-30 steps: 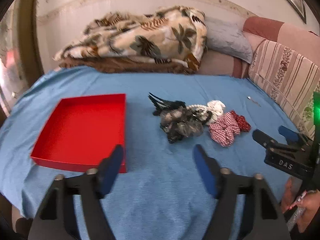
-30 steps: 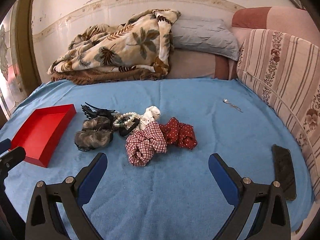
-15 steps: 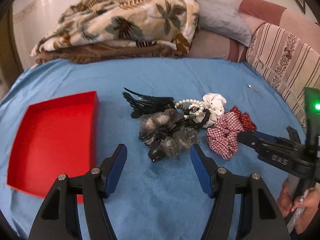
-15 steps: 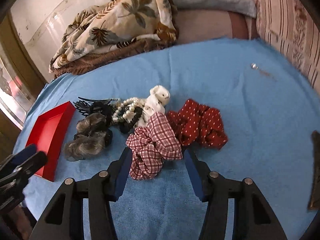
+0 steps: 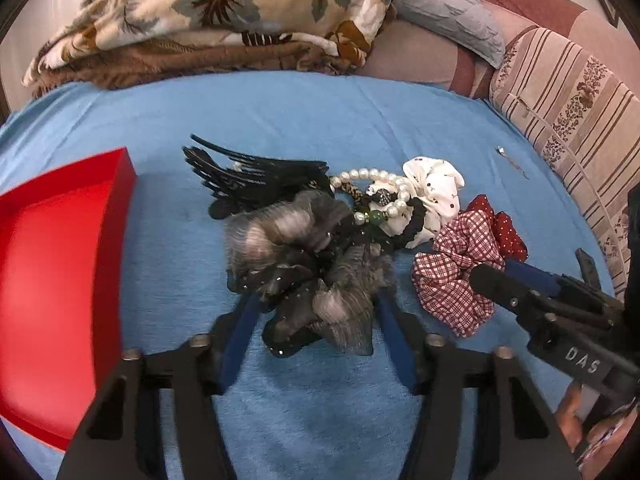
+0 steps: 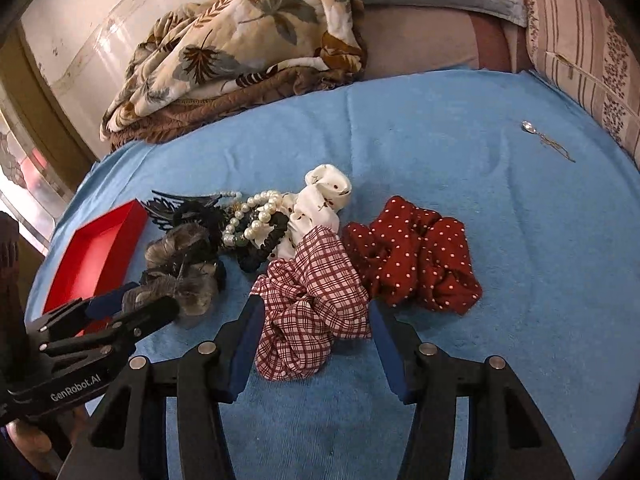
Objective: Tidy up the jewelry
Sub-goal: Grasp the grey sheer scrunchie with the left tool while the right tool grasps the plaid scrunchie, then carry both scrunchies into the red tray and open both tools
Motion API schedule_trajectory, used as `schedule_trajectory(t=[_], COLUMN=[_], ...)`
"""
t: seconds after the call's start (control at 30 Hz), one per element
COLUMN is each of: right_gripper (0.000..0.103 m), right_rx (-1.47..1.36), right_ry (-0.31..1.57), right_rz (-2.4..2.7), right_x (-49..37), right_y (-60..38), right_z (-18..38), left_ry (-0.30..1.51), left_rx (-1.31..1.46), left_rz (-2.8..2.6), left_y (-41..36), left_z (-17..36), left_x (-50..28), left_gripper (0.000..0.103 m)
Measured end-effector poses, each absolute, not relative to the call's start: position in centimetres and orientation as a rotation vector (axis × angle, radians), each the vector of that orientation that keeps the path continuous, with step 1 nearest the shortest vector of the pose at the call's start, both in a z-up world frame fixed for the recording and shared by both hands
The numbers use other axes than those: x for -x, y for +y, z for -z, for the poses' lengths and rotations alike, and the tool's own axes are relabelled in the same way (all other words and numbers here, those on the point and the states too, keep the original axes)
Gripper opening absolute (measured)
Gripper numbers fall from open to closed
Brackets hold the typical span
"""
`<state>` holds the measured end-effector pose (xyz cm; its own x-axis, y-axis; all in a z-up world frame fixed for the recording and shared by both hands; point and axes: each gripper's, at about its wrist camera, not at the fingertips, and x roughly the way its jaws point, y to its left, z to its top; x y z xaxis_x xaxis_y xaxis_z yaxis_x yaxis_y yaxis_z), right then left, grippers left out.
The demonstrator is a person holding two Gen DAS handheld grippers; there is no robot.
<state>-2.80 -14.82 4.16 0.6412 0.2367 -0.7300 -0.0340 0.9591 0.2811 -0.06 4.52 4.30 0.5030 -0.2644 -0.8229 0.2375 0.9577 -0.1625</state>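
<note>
A pile of hair ties and jewelry lies on the blue bedcover (image 5: 320, 120). My left gripper (image 5: 317, 298) points down at the near end of a grey furry hair tie (image 5: 280, 232); its jaws are closing, both pads against the fur. My right gripper (image 6: 315, 306) is closing on a red plaid scrunchie (image 6: 316, 280), pads pressing its two sides. Behind these lie a pearl bracelet (image 5: 372, 174), a black feather clip (image 5: 248, 176), a white scrunchie (image 5: 436, 188) and a red dotted scrunchie (image 6: 416, 256). An empty red tray (image 5: 60, 260) sits to the left.
A leaf-print blanket (image 5: 220, 12) and grey pillow (image 5: 448, 8) lie at the back, a striped cushion (image 5: 568, 92) along the right. A small silver pin (image 6: 548, 140) lies alone at the far right. A person's hand (image 5: 576, 420) holds the right gripper's handle.
Both grippers came forward and down onto the pile. The left jaws narrowed around the grey furry tie, and the right jaws narrowed from wide open onto the plaid scrunchie.
</note>
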Motion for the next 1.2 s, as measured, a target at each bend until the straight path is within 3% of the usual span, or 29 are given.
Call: schedule_trajectory(t=[0.03,0.1,0.2,0.73,1.2], right_gripper=[0.046,0.018,0.011,0.009,0.009], right_rx=[-0.243,-0.235,-0.24,-0.225,-0.177], right_ry=[0.869,0.878,0.864,0.749,0.79], right_rz=[-0.159,-0.167,-0.18,-0.234,-0.43], right_x=[2.7,2.6,3.0,8.3,6.3], right_y=[-14.7,-14.5,-14.4,-12.3,0.7], right_z=[-4.1,-3.9,-4.2,-7.4,-13.0], left_ry=[1.01,1.02,1.004,0.821,0.853], left_rx=[0.028,0.026,0.033,0.076,0.189], left_rz=[0.299,0.289,0.282,0.223,0.028], left_y=[4.4,4.4,4.7,13.9,27.4], left_z=[-4.1,-3.9,-4.6,-12.6,-10.6], left_x=[-0.1,-0.1,0.6,7.9,2.5], left_gripper=[0.031,0.021,0.019,0.019,0.02])
